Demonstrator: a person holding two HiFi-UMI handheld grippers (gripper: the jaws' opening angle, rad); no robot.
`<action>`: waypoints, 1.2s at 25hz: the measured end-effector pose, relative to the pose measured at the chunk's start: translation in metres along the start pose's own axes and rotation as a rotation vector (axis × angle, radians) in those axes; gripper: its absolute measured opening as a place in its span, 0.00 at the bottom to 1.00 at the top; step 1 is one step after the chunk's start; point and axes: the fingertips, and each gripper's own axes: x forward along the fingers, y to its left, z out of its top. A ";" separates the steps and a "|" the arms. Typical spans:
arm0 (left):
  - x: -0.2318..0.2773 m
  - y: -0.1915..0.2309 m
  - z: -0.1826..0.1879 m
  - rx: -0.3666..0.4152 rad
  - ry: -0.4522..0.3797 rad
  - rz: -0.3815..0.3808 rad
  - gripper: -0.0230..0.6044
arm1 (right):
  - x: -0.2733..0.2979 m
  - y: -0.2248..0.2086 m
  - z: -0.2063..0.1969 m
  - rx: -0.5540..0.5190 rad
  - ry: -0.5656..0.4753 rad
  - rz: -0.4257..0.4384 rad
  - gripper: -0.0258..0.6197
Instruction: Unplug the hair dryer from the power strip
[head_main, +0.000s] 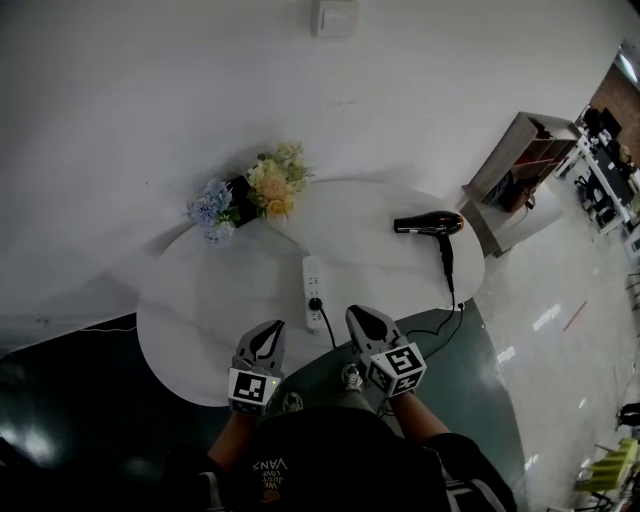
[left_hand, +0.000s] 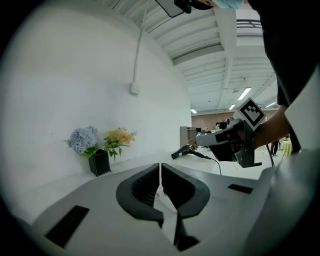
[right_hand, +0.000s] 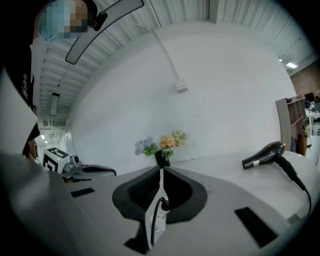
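A black hair dryer (head_main: 430, 224) lies on the right of the white oval table (head_main: 200, 310); it also shows in the right gripper view (right_hand: 265, 154) and small in the left gripper view (left_hand: 181, 152). Its black cord (head_main: 450, 290) runs off the table edge and back to a black plug (head_main: 315, 303) seated in the white power strip (head_main: 313, 291). Both grippers hover at the table's near edge, either side of the strip's near end. My left gripper (head_main: 265, 338) is shut and empty. My right gripper (head_main: 367, 322) is shut and empty; the strip (right_hand: 159, 220) shows through its gap.
A black vase with blue and yellow flowers (head_main: 250, 193) stands at the table's back left against the white wall. A wooden shelf unit (head_main: 520, 170) stands to the right on the shiny floor. The person's legs and shoes (head_main: 350, 378) are below the table edge.
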 end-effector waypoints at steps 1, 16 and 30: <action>0.004 -0.001 -0.003 -0.006 0.007 0.009 0.07 | 0.004 -0.004 0.000 -0.005 0.014 0.014 0.11; 0.056 -0.021 -0.075 -0.067 0.201 0.092 0.18 | 0.057 -0.039 -0.048 -0.100 0.220 0.280 0.11; 0.082 -0.026 -0.118 -0.137 0.327 0.157 0.30 | 0.087 -0.042 -0.099 -0.353 0.380 0.492 0.13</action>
